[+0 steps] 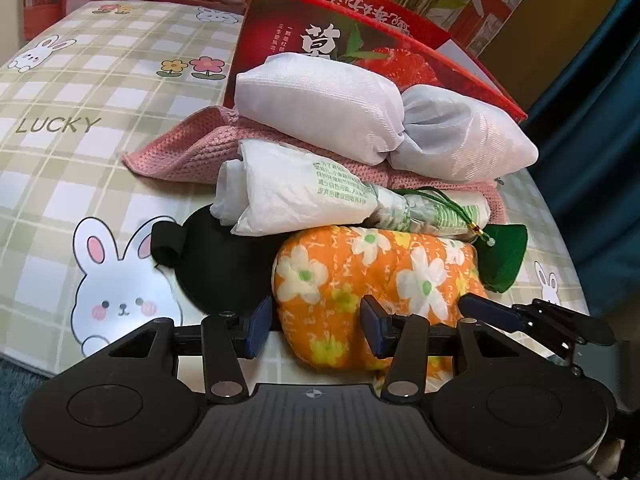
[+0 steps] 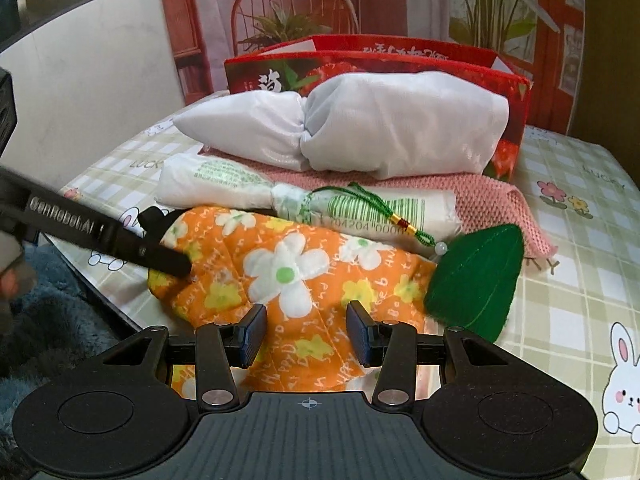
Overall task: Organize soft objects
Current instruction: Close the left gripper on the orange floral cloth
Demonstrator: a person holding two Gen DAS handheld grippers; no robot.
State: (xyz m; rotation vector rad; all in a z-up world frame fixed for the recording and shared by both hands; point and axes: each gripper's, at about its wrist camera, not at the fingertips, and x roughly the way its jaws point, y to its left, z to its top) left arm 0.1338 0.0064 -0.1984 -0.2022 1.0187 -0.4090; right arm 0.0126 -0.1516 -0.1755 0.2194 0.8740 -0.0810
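An orange floral cloth bundle [image 1: 360,280] [image 2: 288,276] lies nearest on the checked table. My left gripper [image 1: 314,330] is open, its pads either side of the bundle's near end. My right gripper [image 2: 306,334] is open, pads either side of the bundle's near edge from the other side. Behind the bundle lie a knotted white plastic bag with green print [image 1: 304,196] [image 2: 312,204], a pink knitted cloth [image 1: 184,152] [image 2: 496,200] and a white knotted fabric bundle [image 1: 376,128] [image 2: 344,128]. A green felt leaf [image 1: 504,260] [image 2: 476,284] on a green cord lies beside the orange bundle.
An open red strawberry box [image 1: 360,36] [image 2: 400,60] stands behind the pile. A black round object [image 1: 224,268] lies left of the orange bundle. The table edge [image 1: 24,360] drops to blue carpet. The left gripper's arm [image 2: 100,236] crosses the right wrist view.
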